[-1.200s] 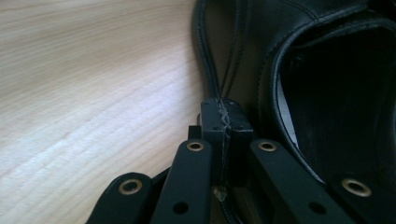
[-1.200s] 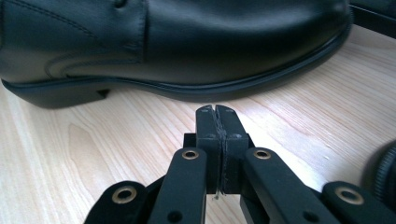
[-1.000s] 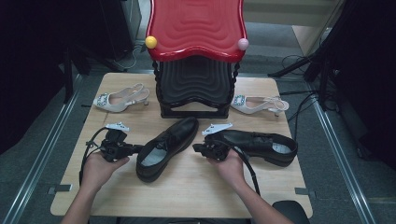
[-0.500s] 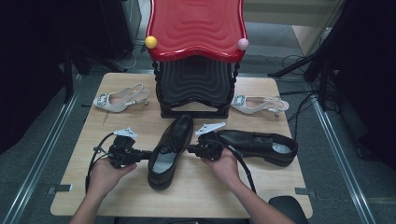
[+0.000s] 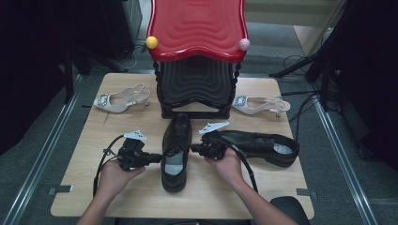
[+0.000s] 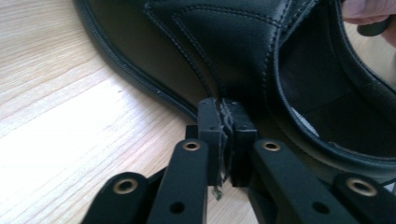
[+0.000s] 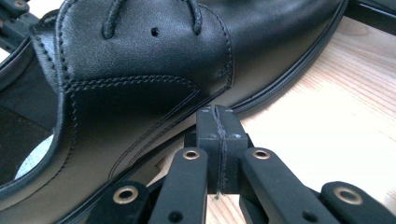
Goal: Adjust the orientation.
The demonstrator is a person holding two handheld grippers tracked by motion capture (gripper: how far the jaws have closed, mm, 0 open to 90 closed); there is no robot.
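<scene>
Black dress shoe (image 5: 176, 150) between the closed left hand-held gripper (image 5: 157, 158) and closed right hand-held gripper (image 5: 193, 149).

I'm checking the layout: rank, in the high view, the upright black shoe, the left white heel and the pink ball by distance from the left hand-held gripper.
From the left hand-held gripper:
1. Upright black shoe, right at its tips, table centre.
2. Left white heel, back-left of the table.
3. Pink ball, right front corner of the red shelf top.
</scene>
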